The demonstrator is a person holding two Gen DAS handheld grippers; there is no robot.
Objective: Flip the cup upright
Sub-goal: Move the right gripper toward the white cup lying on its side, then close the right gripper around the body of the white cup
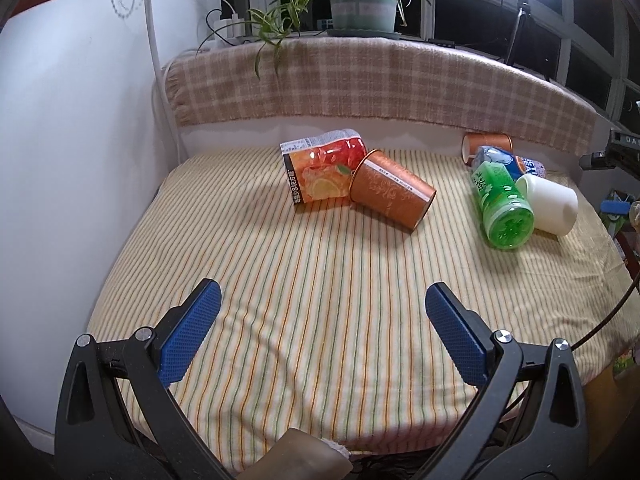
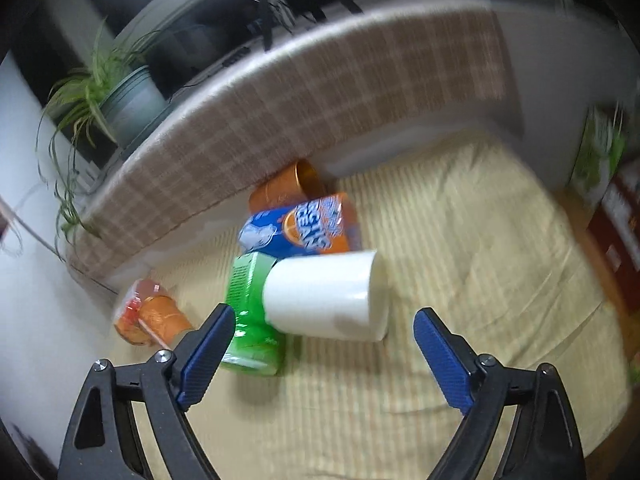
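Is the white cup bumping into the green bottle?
Touching. In the right wrist view the white cup lies on its side, its end pressed against the green bottle, with no gap showing.

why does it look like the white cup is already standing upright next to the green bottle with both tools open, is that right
Not quite: the white cup is lying on its side, not standing upright. The right wrist view shows it tipped over beside the green bottle. The left tool and right tool are both open, as you said.

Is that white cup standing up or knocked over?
Knocked over. The white cup lies on its side on the striped cloth, beside the green bottle.
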